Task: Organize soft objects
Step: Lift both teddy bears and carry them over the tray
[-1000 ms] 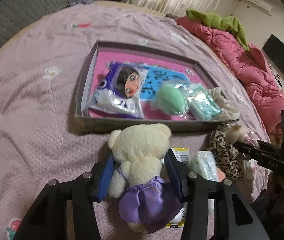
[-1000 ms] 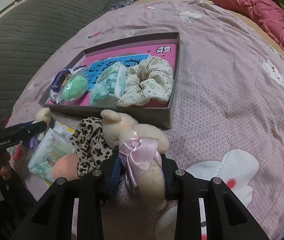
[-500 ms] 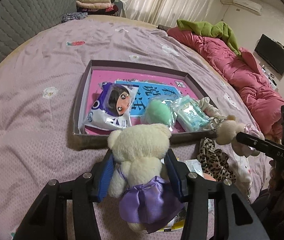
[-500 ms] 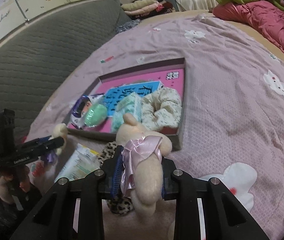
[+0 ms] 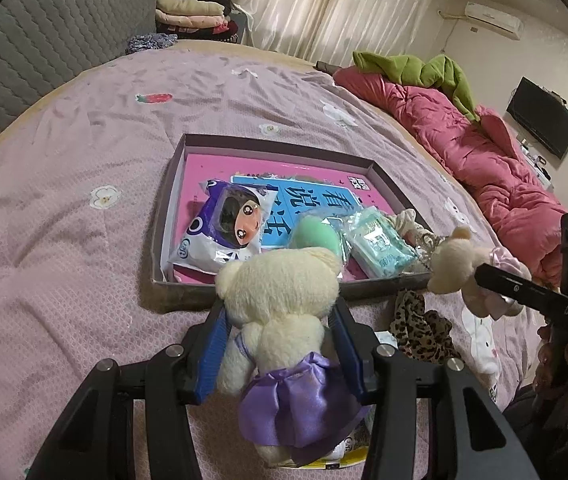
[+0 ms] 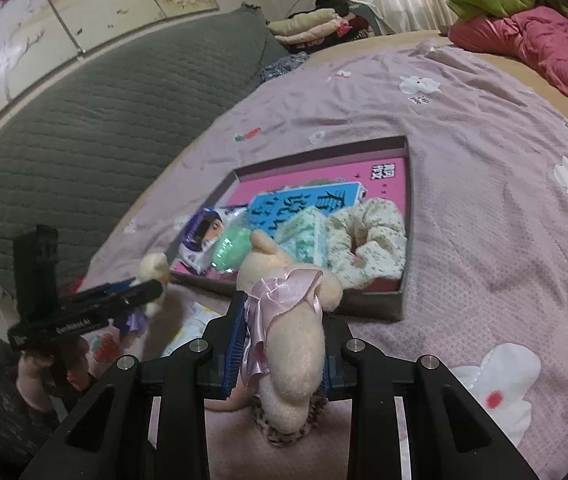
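left jaws clamped cream bear [image 5: 280,304] | right jaws clamped pink-bow bear [image 6: 291,344] | both held above bed [image 5: 64,240], near box [image 5: 164,216]

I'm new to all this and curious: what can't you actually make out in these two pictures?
- Left wrist view: the packet under the purple-skirted bear is mostly hidden by it and the left gripper.
- Right wrist view: the pink-bowed toy faces away; the leopard-print cloth is covered by it.

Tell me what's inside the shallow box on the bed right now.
Inside the box: a doll-face packet, green sponge, tissue pack and floral scrunchie, all lying on a pink and blue printed sheet. The near right corner is hidden behind the held bears.
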A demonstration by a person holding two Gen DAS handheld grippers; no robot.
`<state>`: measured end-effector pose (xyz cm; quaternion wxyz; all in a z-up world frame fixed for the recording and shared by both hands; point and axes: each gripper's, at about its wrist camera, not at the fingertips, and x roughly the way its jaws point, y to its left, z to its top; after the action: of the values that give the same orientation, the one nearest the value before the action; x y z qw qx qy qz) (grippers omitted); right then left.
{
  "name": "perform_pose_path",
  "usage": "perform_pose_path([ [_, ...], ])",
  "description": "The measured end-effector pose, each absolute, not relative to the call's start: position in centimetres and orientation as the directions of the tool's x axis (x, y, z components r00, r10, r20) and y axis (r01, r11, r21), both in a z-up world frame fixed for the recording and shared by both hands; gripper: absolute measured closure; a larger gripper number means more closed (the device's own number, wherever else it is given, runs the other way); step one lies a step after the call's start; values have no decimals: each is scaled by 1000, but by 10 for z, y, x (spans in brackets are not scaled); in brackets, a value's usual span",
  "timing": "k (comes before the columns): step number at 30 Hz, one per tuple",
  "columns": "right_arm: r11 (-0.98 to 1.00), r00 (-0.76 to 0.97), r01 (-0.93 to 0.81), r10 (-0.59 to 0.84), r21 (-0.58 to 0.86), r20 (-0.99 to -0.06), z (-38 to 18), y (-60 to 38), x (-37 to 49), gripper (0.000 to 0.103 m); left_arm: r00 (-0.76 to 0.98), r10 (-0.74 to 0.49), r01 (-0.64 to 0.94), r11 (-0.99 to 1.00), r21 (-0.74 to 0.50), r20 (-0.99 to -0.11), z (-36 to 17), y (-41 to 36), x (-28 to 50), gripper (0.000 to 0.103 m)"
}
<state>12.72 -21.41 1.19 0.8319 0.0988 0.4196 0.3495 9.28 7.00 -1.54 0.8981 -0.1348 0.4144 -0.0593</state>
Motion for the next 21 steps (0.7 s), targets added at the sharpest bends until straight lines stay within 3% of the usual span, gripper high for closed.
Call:
perform_pose_path([
  [21,702,407,-528,704,479,-582,18,-184,136,73,688,-193,12,967,-255,-699,-3,64,105,53],
])
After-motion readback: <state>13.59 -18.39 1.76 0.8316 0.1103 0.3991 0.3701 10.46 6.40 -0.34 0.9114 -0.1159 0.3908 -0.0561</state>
